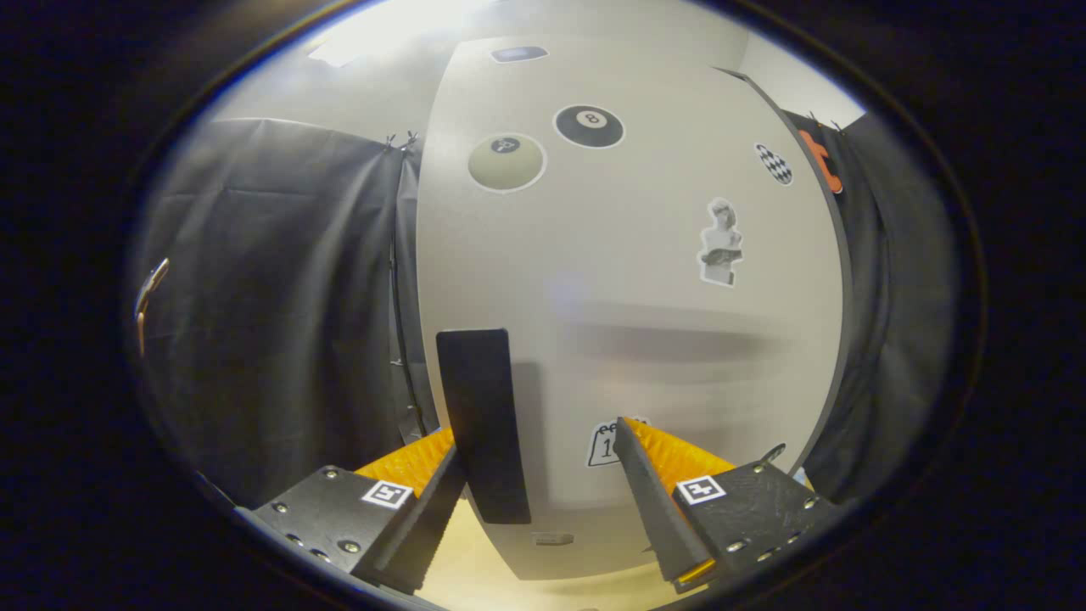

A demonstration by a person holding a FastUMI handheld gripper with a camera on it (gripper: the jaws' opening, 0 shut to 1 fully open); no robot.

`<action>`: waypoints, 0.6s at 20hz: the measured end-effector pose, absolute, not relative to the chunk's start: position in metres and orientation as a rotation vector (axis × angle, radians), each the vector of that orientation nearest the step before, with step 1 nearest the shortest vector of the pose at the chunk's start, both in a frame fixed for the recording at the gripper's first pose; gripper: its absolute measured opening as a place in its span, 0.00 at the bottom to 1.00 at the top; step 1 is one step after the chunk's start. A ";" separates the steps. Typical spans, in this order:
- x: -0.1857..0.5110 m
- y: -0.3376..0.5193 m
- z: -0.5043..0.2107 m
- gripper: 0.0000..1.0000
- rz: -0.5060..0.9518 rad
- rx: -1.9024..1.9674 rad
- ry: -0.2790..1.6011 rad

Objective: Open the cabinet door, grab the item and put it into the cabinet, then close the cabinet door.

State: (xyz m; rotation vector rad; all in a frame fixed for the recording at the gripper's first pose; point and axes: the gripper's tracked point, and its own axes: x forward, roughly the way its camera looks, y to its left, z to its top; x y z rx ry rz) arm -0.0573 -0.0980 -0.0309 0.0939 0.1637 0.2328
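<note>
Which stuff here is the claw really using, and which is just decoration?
For the job:
- pale grey cabinet door, shut
- tall black bar handle near its left edge
- open claw, left finger beside the handle

Just there:
- black eight-ball sticker
- grey statue sticker
- checkered sticker

The closed cabinet door (628,280) blocks your gripper (543,475) straight ahead; its black handle (482,424) stands between your spread fingers, beside the left one
</note>
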 end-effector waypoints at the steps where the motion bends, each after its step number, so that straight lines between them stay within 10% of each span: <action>1: -0.058 -0.099 -0.031 0.97 0.226 0.090 0.160; 12: -0.063 -0.098 -0.031 0.98 0.174 0.075 0.135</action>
